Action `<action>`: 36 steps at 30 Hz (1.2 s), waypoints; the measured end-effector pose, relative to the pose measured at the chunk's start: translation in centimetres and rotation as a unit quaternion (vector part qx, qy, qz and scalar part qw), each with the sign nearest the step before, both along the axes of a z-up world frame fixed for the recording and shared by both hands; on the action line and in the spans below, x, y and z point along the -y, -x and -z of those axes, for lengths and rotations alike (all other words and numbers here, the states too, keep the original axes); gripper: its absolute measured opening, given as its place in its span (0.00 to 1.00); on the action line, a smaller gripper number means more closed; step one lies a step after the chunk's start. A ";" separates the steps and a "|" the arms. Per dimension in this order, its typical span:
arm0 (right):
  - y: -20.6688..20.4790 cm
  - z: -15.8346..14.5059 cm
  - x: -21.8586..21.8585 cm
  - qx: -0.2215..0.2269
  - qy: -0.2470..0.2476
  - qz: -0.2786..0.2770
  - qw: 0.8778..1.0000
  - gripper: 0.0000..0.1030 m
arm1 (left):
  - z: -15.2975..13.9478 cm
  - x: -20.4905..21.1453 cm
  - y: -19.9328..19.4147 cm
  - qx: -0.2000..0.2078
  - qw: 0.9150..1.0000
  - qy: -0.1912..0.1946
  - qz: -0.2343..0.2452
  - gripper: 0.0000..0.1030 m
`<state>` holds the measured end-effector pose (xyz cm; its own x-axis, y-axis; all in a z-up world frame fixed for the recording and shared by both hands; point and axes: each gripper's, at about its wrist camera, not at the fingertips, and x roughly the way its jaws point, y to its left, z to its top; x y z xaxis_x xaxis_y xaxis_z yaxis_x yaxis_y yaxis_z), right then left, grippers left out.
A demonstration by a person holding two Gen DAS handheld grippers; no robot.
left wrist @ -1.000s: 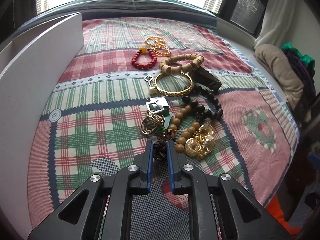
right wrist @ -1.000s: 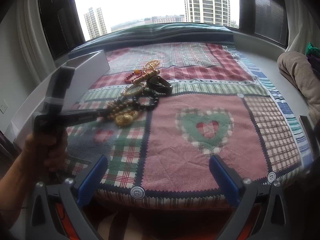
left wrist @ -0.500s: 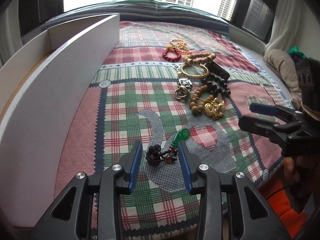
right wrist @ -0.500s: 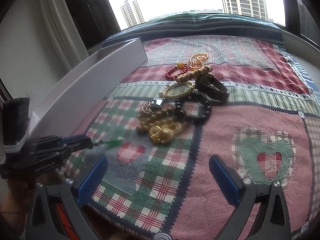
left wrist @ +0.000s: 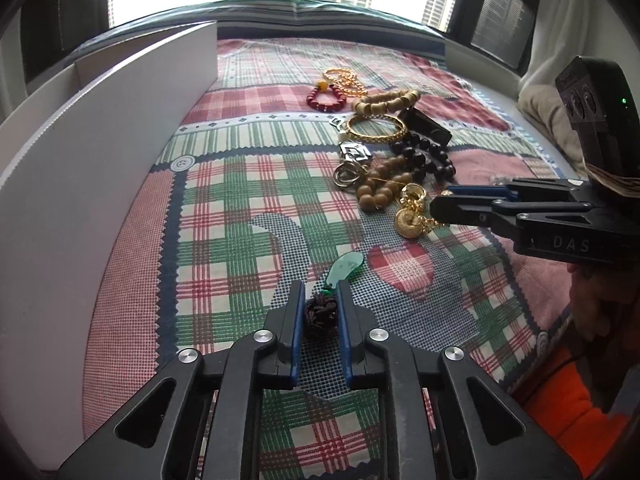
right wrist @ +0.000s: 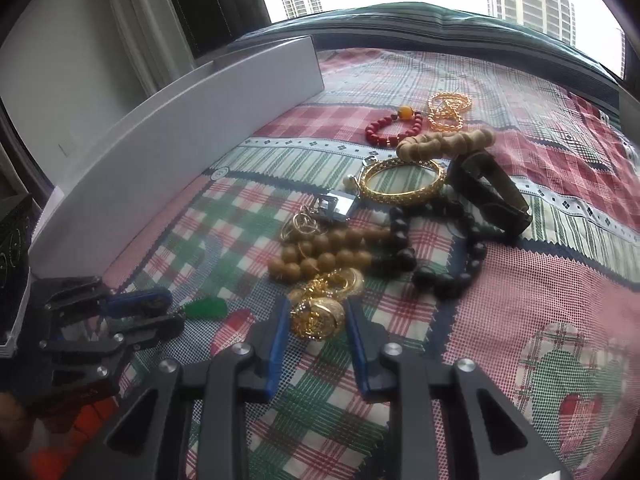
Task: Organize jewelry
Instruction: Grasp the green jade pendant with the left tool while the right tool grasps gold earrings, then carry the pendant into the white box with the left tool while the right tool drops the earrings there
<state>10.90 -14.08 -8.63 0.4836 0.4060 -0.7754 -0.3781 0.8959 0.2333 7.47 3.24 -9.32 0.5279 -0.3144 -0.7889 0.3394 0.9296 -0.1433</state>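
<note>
My left gripper (left wrist: 320,296) is shut on a dark knotted cord (left wrist: 320,312) that carries a green pendant (left wrist: 346,266), low over the plaid cloth. It also shows in the right wrist view (right wrist: 160,308) beside the green pendant (right wrist: 206,307). My right gripper (right wrist: 316,320) has its jaws around a gold earring cluster (right wrist: 320,312), narrowed against its sides. In the left wrist view the right gripper (left wrist: 444,206) reaches in from the right at the gold earrings (left wrist: 412,216). The jewelry pile (left wrist: 384,152) lies beyond.
A white box wall (left wrist: 100,160) runs along the left of the cloth. The pile holds a gold bangle (right wrist: 400,184), red bead bracelet (right wrist: 394,128), black bead bracelet (right wrist: 440,256), wooden bead bracelets and a dark band (right wrist: 492,196). The bed edge is near.
My left gripper has closed from open onto the knotted cord. My right gripper has moved forward to the gold earrings and narrowed its jaws around them.
</note>
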 end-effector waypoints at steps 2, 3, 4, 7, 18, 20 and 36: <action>0.5 -0.9 0.8 -0.002 -0.009 0.003 1.000 0.27 | -0.9 -0.5 0.0 -0.002 1.000 0.021 -0.007 0.11; 0.8 -1.4 1.1 -0.002 -0.015 0.004 1.000 0.27 | -1.5 -0.8 0.1 -0.002 0.999 0.034 -0.010 0.11; 1.1 -2.0 1.5 0.000 -0.019 0.005 1.000 0.27 | -2.1 -1.0 0.1 -0.003 0.999 0.047 -0.014 0.11; 1.4 -3.8 2.5 0.002 -0.028 0.005 1.000 0.27 | -4.4 -1.9 0.0 -0.013 0.997 0.069 -0.034 0.10; 1.4 -12.9 -1.8 0.047 -0.054 -0.080 0.994 0.27 | -15.6 -10.7 1.6 0.021 0.983 0.067 -0.169 0.10; 0.9 -15.1 -4.0 0.064 -0.064 -0.105 0.990 0.27 | -17.1 -12.9 1.6 0.041 0.978 0.051 -0.197 0.10; -9.2 -18.2 -24.8 0.074 -0.064 -0.202 0.975 0.28 | -8.6 -21.0 -2.9 -0.040 0.946 -0.038 -0.319 0.11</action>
<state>20.14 10.75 9.58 0.3678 0.6746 -0.6400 -0.7315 0.6349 0.2489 10.34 24.27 -0.76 0.5287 0.1062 -0.8422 -0.3030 0.9504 -0.0704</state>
